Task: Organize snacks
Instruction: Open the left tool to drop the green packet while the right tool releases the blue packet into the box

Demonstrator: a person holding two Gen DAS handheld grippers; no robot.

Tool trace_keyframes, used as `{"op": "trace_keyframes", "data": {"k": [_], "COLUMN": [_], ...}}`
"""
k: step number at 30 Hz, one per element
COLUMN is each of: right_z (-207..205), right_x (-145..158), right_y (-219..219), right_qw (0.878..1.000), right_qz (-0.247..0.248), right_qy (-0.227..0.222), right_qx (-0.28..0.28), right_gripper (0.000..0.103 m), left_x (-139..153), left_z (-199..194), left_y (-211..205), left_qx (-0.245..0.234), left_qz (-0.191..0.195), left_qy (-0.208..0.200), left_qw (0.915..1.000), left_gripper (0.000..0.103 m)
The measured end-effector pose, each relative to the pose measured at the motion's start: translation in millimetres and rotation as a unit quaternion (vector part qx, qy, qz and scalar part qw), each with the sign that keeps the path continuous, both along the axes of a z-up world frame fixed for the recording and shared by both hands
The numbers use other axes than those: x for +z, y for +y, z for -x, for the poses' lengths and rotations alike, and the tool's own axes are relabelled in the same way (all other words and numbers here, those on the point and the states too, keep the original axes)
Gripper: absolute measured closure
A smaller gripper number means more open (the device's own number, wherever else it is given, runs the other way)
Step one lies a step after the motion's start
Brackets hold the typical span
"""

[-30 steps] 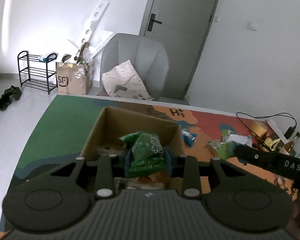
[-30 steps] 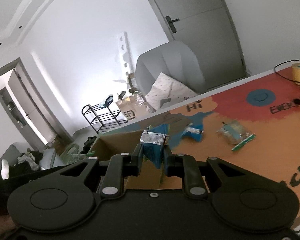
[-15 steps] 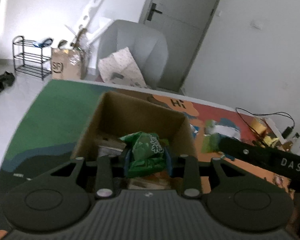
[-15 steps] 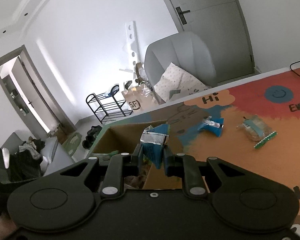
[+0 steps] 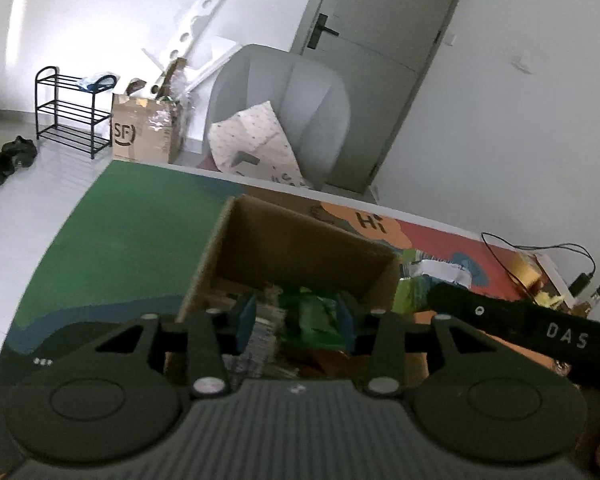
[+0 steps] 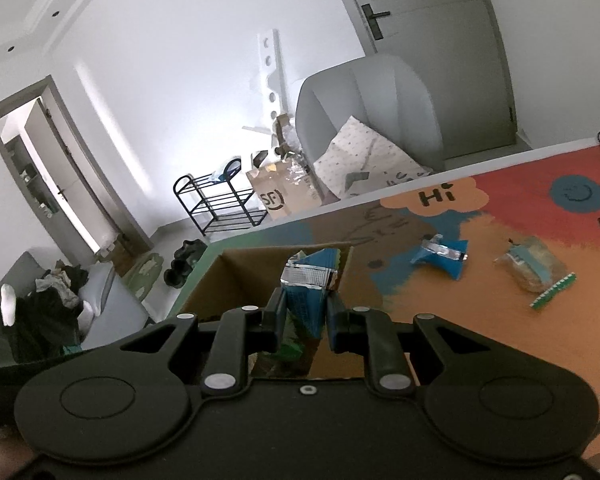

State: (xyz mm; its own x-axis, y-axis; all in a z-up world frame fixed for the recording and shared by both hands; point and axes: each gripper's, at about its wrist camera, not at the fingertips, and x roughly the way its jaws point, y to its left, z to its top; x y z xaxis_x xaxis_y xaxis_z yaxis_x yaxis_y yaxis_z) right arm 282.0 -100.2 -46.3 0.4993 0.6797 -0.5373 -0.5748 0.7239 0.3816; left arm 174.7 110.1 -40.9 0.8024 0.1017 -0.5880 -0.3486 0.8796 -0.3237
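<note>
Two grippers are hanging over an open cardboard box [image 5: 300, 248] that is sitting on the green end of a colourful desk [image 5: 140, 216]. The left gripper [image 5: 296, 320] is pointing down into the box, and its fingers [image 5: 246, 318] have just been opening: they are standing apart, with a green snack bag [image 5: 312, 316] between them, blurred, lying close to the right finger and clear of the left one, among the other packets already in the box. The right gripper [image 6: 305, 314] is reaching over the box's near right corner with its fingers [image 6: 276, 312] clamping a blue snack packet [image 6: 306, 284], whose silver crimped top is sticking up above the fingertips. In the left wrist view the right gripper's dark body, lettered DAS, is crossing the lower right. Out on the orange part of the desk, another blue packet [image 6: 440, 256] and a clear bag of pale snacks [image 6: 534, 270] are lying well apart from the box. Beyond the desk a grey armchair [image 5: 300, 100] is holding a spotted cushion [image 5: 256, 148], next to a carton marked SF [image 5: 144, 136] and a black shoe rack [image 5: 70, 112].
</note>
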Motion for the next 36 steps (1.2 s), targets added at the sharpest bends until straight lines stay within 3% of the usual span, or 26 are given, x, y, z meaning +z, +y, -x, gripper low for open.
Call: {"op": "trace_keyframes", "data": {"k": [7,10,16,21,28,34,36], "right_z": [-5,-6,-3,0,3,2,3], "right_x": [-7,-7,-7,-8,-8,-5,-2], "right_y": [15,18,22,17,10,1,-4], "right_qw": [1.0,1.0,1.0,1.0,1.0,1.0,1.0], "right_qz": [0.011,0.015,0.022,0.02,0.018,0.01,0.006], "right_qy": [0.009,0.01,0.006,0.01,0.015,0.016,0.014], "right_qx": [0.005,0.002,0.003,0.004,0.006,0.003,0.0], "right_gripper": [0.083,0.072,0.072,0.072,0.072,0.072,0.067], "left_x": [3,4,6,9,12,17,19], "left_z": [4,6,11,16,16,18,18], "left_y": [10,13,14,11,6,-1,-4], "left_qx": [0.01,0.013,0.015,0.018,0.018,0.021,0.021], "left_qz": [0.0,0.002,0.003,-0.006,-0.009,-0.023,-0.028], "left_qy": [-0.003,-0.004,-0.008,-0.01,-0.008,-0.011,-0.011], "left_qw": [0.9999,0.9999,0.9998,0.9998,0.9998,0.9995,0.9993], "left_gripper": [0.051,0.049,0.043,0.031,0.029,0.021,0.02]}}
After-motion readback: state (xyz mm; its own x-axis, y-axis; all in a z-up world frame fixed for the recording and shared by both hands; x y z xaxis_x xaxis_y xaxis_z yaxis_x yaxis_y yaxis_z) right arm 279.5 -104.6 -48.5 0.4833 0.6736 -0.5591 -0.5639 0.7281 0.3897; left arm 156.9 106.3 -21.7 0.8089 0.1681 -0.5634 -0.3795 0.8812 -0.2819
